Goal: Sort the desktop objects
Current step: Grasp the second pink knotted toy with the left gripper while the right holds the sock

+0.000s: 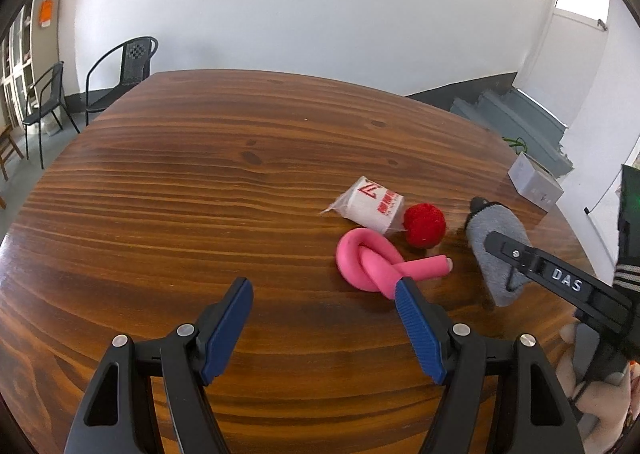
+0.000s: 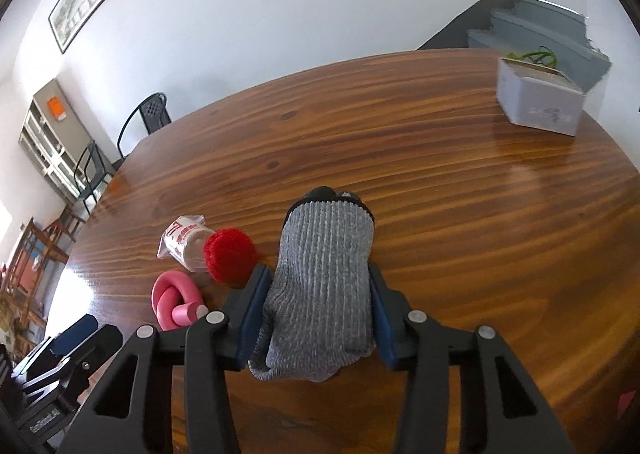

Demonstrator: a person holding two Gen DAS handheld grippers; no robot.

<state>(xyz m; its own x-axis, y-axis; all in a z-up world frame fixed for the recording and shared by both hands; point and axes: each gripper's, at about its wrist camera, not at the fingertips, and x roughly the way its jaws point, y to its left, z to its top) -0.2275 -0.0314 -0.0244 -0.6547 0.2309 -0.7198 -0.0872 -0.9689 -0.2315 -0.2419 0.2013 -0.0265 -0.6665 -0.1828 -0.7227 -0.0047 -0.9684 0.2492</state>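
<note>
Currently clamping: right gripper [image 2: 316,314], blue pads [image 2: 252,314] pressing both sides of the grey knitted sleeve [image 2: 324,286], dark object poking out of its far end. Sleeve lying lengthwise on the wooden table [image 2: 460,214], toward the near edge. Standing wide apart and holding nothing: left gripper [image 1: 324,328], one fingertip [image 1: 404,290] overlapping the pink knotted foam tube [image 1: 372,258]. Lying just beyond the tube, in the right half of the table: red pompom ball [image 1: 424,225], touching a white wrapped packet [image 1: 372,206] with red print. Sitting at the far right edge: white box [image 2: 536,98].
</note>
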